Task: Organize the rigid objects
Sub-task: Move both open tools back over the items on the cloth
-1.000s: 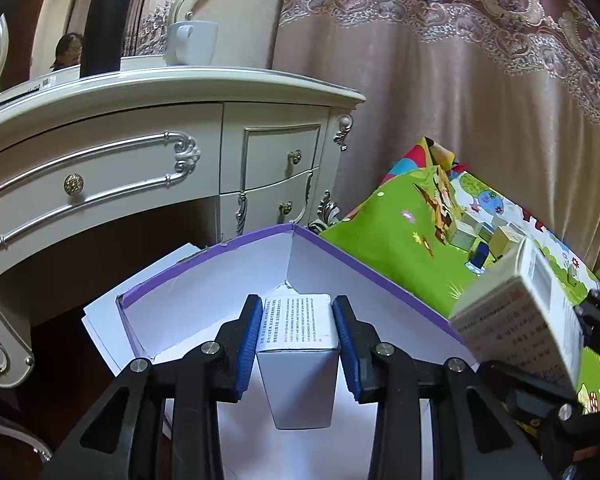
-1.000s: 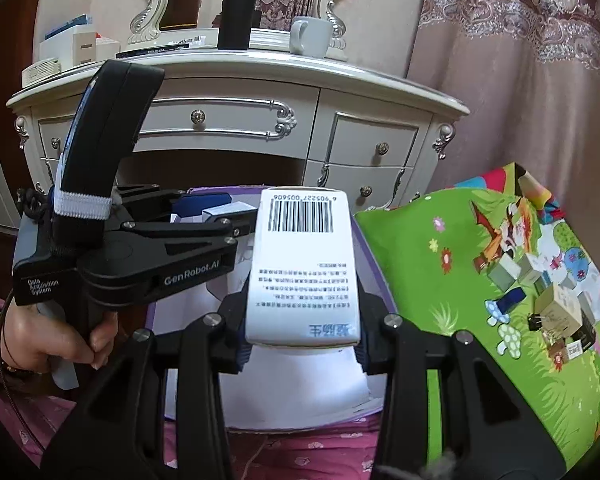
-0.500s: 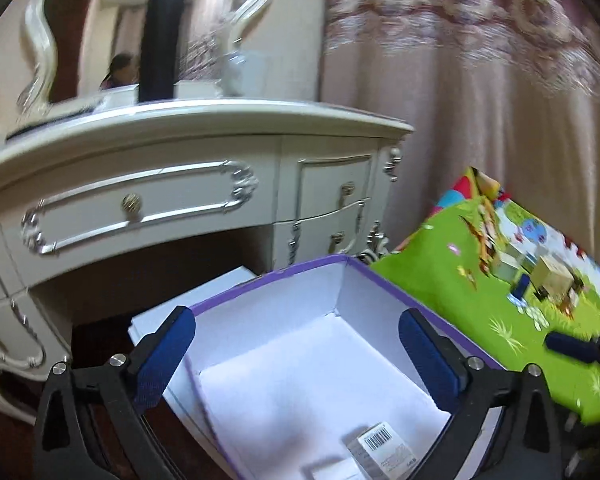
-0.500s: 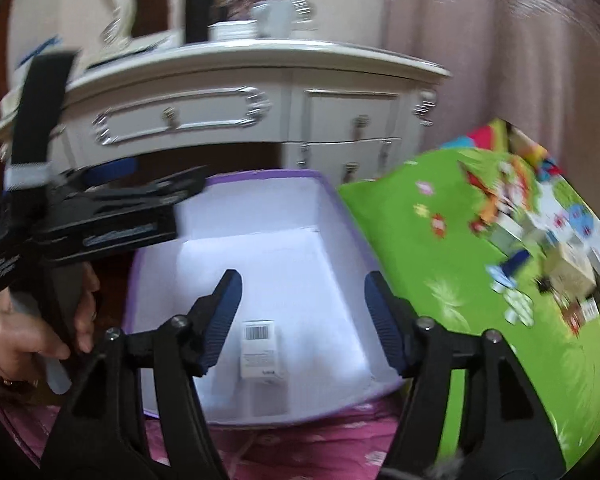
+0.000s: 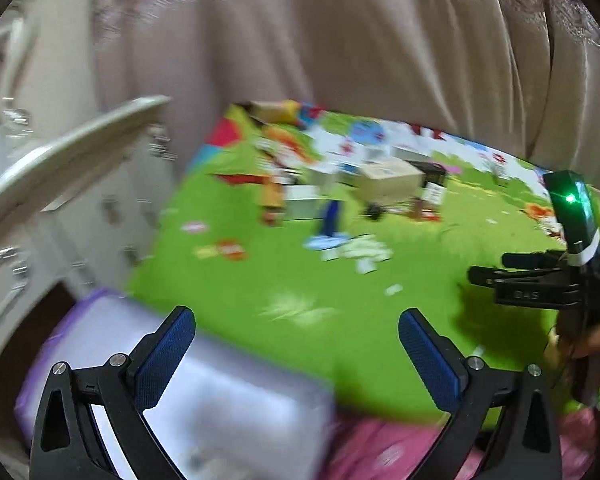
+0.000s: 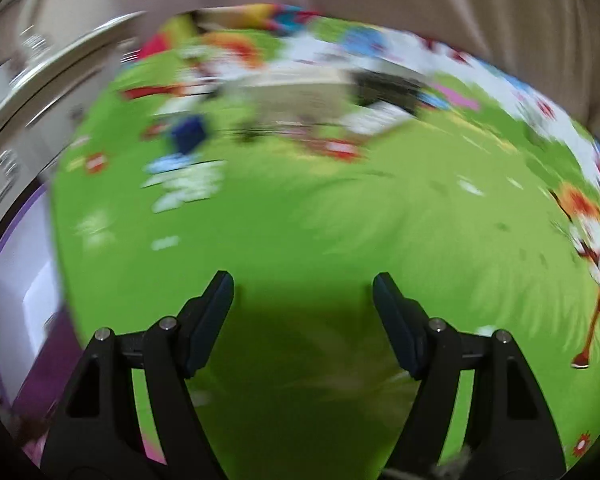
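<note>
Both views are motion-blurred. My left gripper [image 5: 296, 332] is open and empty, over the near edge of the green play mat [image 5: 308, 280] beside the white box with purple rim [image 5: 100, 320]. My right gripper [image 6: 303, 300] is open and empty over the mat [image 6: 340, 220]. A cluster of small boxes lies at the mat's far side, with a tan cardboard box [image 5: 392, 180] and a dark blue item [image 5: 332, 216]; it also shows in the right wrist view [image 6: 300, 96]. The right gripper's body [image 5: 540, 284] shows at the left view's right edge.
The white dresser [image 5: 60, 168] stands at the left, beyond the box. A beige curtain [image 5: 380, 48] hangs behind the mat. Pink fabric [image 5: 380, 452] lies at the near edge. The white box's corner [image 6: 20, 264] shows at the right view's left edge.
Both grippers let go of their white boxes into the purple-rimmed box and opened. Both have since swung right, from the box and dresser toward the green mat.
</note>
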Motion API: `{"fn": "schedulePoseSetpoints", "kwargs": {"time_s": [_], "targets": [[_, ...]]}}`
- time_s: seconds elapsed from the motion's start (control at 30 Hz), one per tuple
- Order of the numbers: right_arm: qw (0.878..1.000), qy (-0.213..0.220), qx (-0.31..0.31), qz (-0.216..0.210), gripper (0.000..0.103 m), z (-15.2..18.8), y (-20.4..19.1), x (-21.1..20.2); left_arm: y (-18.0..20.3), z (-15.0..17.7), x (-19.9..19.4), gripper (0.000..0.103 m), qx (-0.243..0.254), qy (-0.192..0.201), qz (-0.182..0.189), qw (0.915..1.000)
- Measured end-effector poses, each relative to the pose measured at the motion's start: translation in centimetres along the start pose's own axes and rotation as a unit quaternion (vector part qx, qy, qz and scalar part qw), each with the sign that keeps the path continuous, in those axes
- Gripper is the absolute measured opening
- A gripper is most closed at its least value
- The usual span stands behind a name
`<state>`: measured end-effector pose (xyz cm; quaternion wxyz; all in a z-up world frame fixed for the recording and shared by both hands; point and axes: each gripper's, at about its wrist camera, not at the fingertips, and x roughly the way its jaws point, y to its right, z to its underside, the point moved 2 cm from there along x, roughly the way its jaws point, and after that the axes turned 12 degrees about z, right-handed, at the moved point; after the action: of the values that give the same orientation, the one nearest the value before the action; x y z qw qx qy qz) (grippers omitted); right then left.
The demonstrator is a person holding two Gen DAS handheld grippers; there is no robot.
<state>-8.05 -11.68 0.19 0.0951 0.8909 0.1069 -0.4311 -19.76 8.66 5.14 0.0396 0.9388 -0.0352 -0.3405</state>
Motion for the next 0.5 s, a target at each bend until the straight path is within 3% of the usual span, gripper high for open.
{"fn": "schedulePoseSetpoints", "kwargs": {"time_s": [0.1,0.17,0.27,0.33,0.37,0.5], "targets": [[0.998,-0.023,0.057,0.0,0.075,-1.7,3.9,2.6,2.6,-2.2,5.8,0.103,-0.031,-0.036,0.058,0.9972],[0.994,-0.024,0.102,-0.014,0.075,-3.4,5.8,4.0,3.8,-2.9,9.8,0.103,-0.063,-0.07,0.064,0.9935],[0.987,-0.026,0.158,-0.022,0.075,-6.8,7.7,6.3,5.2,-3.3,14.9,0.103,-0.1,-0.104,0.028,0.9891],[0.984,-0.029,0.175,-0.02,0.075,-9.2,7.9,8.3,5.6,-3.0,16.4,0.103,-0.105,-0.115,0.007,0.9878],[0.984,-0.029,0.177,-0.019,0.075,-9.9,7.8,8.9,6.0,-3.0,16.8,0.103,-0.087,-0.103,-0.025,0.9906],[0.982,-0.03,0.186,-0.004,0.075,-12.6,6.7,11.0,5.9,-3.1,16.7,0.103,-0.083,-0.11,-0.025,0.9902]]}}
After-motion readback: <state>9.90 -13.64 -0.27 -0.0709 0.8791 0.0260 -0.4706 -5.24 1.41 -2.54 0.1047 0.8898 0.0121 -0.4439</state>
